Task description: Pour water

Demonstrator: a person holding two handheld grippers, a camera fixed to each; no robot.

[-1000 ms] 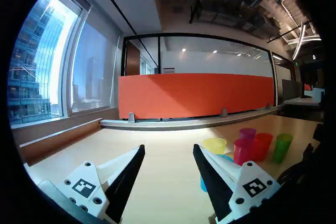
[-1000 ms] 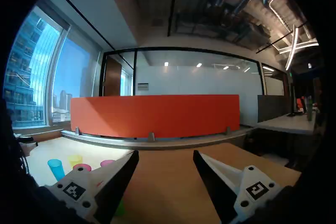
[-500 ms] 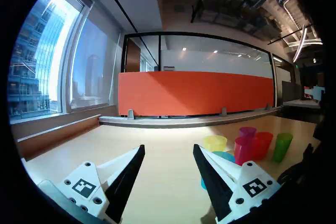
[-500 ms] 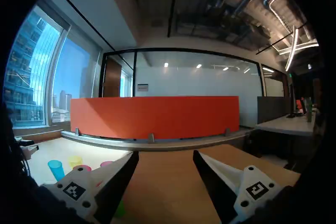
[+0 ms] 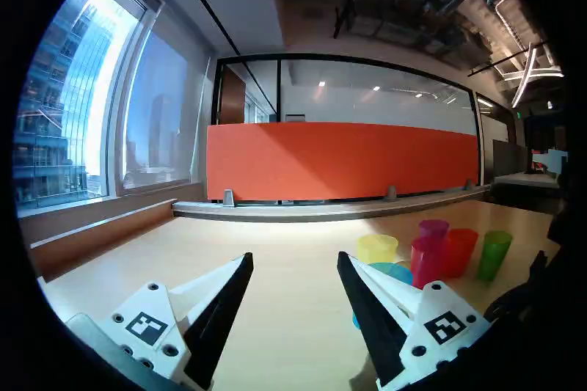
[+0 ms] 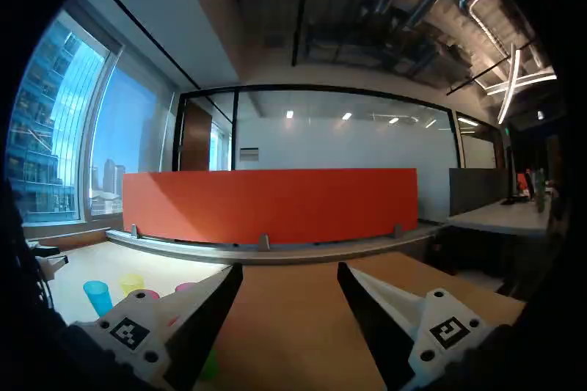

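Observation:
Several plastic cups stand together on the wooden table: a yellow cup, a blue cup partly behind my left gripper's right finger, a pink cup, a magenta cup, a red cup and a green cup. My left gripper is open above the table, left of the cups, with nothing between its fingers. In the right gripper view, a blue cup, a yellow cup and pink cups sit low at the left. My right gripper is open and empty.
An orange divider panel runs along the table's far edge on a grey rail. Large windows fill the left side. Another desk stands at the right. The other gripper's tip shows at the far left.
Both views have tilted slightly; the cups sit a little lower in each frame. Both grippers stay open and nothing has been picked up.

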